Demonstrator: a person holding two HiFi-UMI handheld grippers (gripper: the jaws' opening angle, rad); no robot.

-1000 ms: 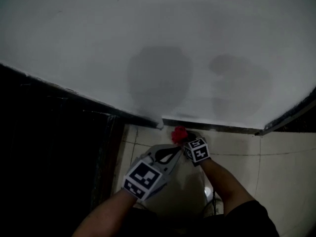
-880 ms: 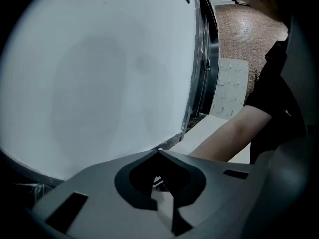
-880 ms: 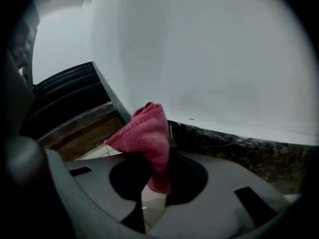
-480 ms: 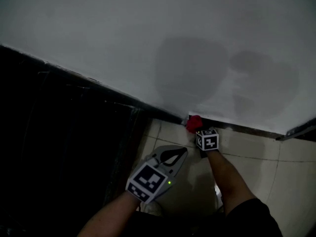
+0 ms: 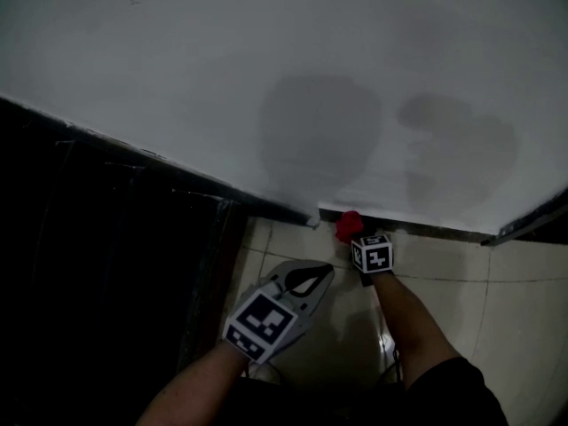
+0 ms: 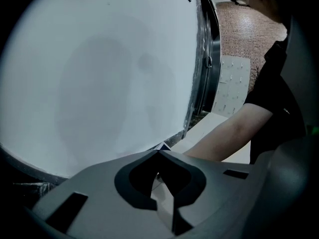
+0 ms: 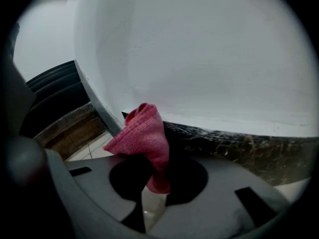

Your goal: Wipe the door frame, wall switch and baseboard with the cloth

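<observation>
A red cloth (image 7: 144, 136) is bunched between the jaws of my right gripper (image 7: 158, 179), which is shut on it. In the head view the cloth (image 5: 348, 224) sits low against the dark baseboard (image 5: 417, 230), close to the wall's outer corner (image 5: 312, 219), with the right gripper (image 5: 358, 242) just behind it. The same baseboard (image 7: 234, 146) runs along the foot of the white wall (image 7: 209, 54) in the right gripper view. My left gripper (image 5: 315, 278) hovers over the floor tiles to the left, shut and empty (image 6: 159, 156).
A dark doorway (image 5: 98, 264) with a dark frame (image 5: 209, 264) lies left of the corner. Pale floor tiles (image 5: 497, 300) spread to the right. A metal-edged frame (image 6: 209, 49) and a person's arm (image 6: 234, 133) show in the left gripper view.
The right gripper with the cloth stays low at the baseboard near the corner. The view has shifted slightly; the left gripper has hardly moved.
</observation>
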